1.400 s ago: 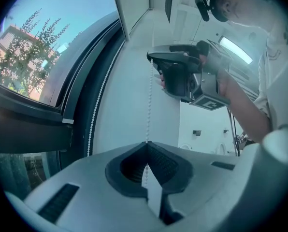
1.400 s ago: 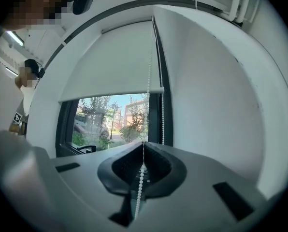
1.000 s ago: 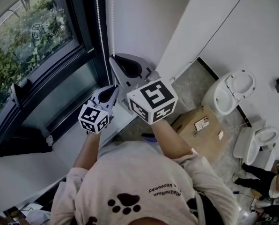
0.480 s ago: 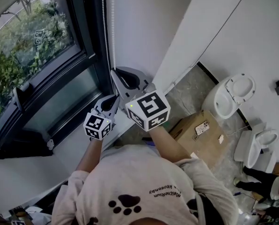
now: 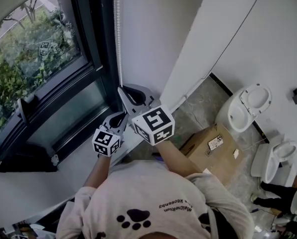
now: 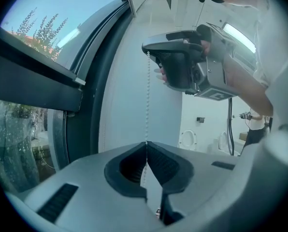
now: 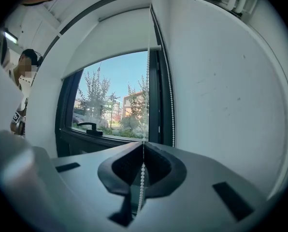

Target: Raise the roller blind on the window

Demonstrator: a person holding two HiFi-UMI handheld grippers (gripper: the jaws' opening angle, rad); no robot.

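A white bead chain (image 5: 119, 34) hangs beside the dark window frame (image 5: 91, 59). My left gripper (image 5: 119, 117) is shut on the chain (image 6: 147, 95), which runs up from its closed tips (image 6: 146, 143). Just above and beyond it, my right gripper (image 5: 124, 91) is shut on the same chain; the left gripper view shows it higher up (image 6: 150, 50). In the right gripper view the chain (image 7: 148, 81) rises from that gripper's closed tips (image 7: 144, 143), with a second strand (image 7: 170, 95) along the frame. The white roller blind (image 7: 110, 47) covers the upper part of the window (image 7: 115, 100).
A white wall (image 5: 148, 29) stands right of the chain. Below lie a window sill (image 5: 78, 156), a cardboard box (image 5: 213, 143) and two white toilets (image 5: 245, 103) (image 5: 273, 156) on the floor. A window handle (image 7: 88, 126) sticks out from the frame. A person (image 5: 283, 200) is at the lower right.
Both grippers have sunk along the window frame, still shut on the bead chain, the right one staying just above the left.
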